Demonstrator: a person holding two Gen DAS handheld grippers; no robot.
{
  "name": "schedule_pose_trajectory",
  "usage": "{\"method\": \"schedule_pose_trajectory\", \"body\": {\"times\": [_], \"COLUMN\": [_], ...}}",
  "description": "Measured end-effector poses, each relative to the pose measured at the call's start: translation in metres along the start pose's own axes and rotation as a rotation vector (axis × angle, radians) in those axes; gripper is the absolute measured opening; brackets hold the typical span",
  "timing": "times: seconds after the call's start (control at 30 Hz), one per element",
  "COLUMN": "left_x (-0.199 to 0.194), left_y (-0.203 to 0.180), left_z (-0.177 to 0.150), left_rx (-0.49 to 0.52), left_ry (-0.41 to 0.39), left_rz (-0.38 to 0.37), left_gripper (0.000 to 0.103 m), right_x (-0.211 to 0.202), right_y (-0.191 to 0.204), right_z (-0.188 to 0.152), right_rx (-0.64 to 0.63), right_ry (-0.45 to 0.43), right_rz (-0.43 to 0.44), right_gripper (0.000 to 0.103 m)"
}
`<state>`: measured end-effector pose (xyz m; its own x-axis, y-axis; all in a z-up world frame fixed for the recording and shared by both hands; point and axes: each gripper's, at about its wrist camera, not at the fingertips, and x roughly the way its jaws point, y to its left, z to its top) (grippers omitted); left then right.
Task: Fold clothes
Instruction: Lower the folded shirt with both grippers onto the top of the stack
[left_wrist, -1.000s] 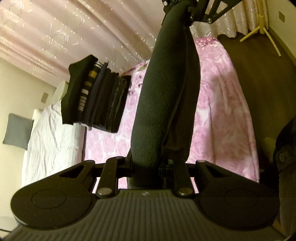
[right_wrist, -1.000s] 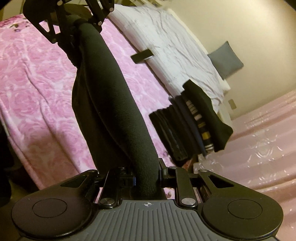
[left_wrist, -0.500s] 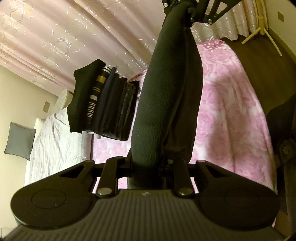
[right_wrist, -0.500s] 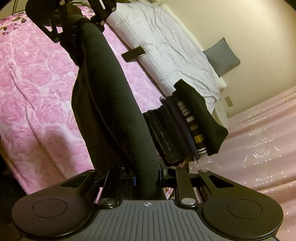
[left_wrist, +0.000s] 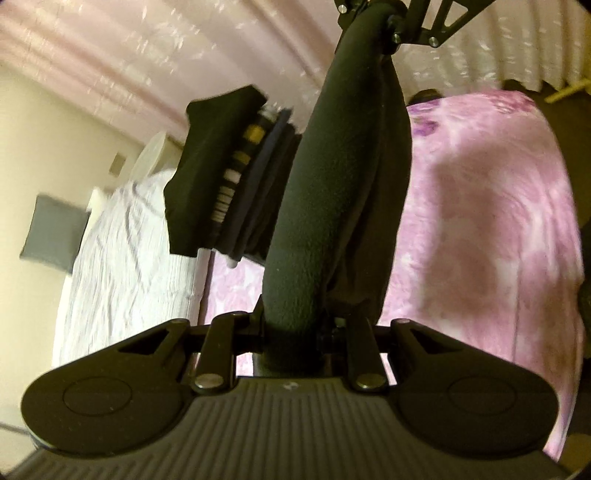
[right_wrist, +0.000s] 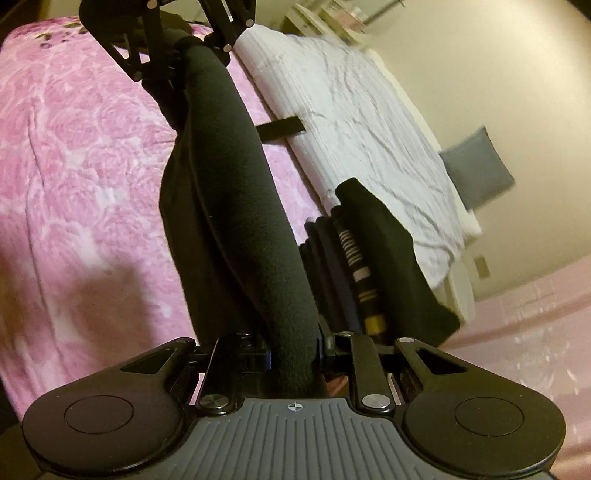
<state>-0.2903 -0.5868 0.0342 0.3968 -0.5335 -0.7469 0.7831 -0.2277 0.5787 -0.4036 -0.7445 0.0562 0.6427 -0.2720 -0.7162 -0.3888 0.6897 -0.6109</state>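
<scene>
Left wrist view: left gripper (left_wrist: 291, 325) is clamped on a dark fleece garment (left_wrist: 325, 206). The cloth is bunched into a thick roll running from the near jaws straight to the far top of the frame, where the other gripper (left_wrist: 391, 22) pinches its opposite end. So the long axis lies along the line between the two grippers. A loose flap of the same cloth hangs off the right side of the roll. Left of the roll, just beside it, is a stack of folded clothes (left_wrist: 225, 177), dark with one striped piece, sitting on the pink floral bedspread (left_wrist: 491, 206). White quilt (left_wrist: 125, 243) further left, grey cushion (left_wrist: 51, 240) by the wall. Frame is blurred.

Right wrist view: right gripper (right_wrist: 293, 354) is closed on the same garment (right_wrist: 236, 192), and the roll again runs away from the camera to the left gripper (right_wrist: 173, 48) at the far top. The flap hangs on the left here. The stack (right_wrist: 369, 266) lies right of the roll and near the right gripper, so the right hand looks the closer one to it. Pink bedspread (right_wrist: 81, 147) fills the left.

Garment is held taut in the air between both grippers, above the bed. It could be mid-fold or on its way to the stack; can't settle which.
</scene>
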Motion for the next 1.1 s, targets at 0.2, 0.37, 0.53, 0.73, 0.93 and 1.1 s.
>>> {"method": "schedule_pose_trajectory", "body": {"times": [0.2,0.37,0.53,0.73,0.93,1.1], "left_x": [0.029,0.038,0.045,0.05,0.043,0.051], "left_y": [0.017,0.024,0.032,0.045,0.099,0.175], "left_z": [0.036,0.048,0.053,0.06,0.08,0.119], "left_rx": [-0.07,-0.049,-0.008,0.047,0.05,0.044], "left_ry": [0.058,0.049,0.022,-0.012,-0.089,-0.145], "left_rz": [0.01,0.003,-0.01,-0.037,-0.037,0.088], "left_gripper": [0.019,0.019,0.019,0.019,0.019,0.019], "right_x": [0.019,0.02,0.02,0.017,0.008,0.016], "right_y": [-0.036,-0.047,-0.054,-0.069,-0.144,-0.232], "right_z": [-0.025,-0.032,-0.031,-0.029,-0.021,-0.01], "right_rx": [-0.034,-0.014,0.011,0.05,0.139,0.17], "right_ry": [-0.025,-0.007,0.024,0.055,0.002,-0.053], "right_rz": [0.028,0.027,0.03,0.04,-0.012,-0.125], "right_gripper": [0.019,0.019,0.019,0.019,0.019,0.019]}}
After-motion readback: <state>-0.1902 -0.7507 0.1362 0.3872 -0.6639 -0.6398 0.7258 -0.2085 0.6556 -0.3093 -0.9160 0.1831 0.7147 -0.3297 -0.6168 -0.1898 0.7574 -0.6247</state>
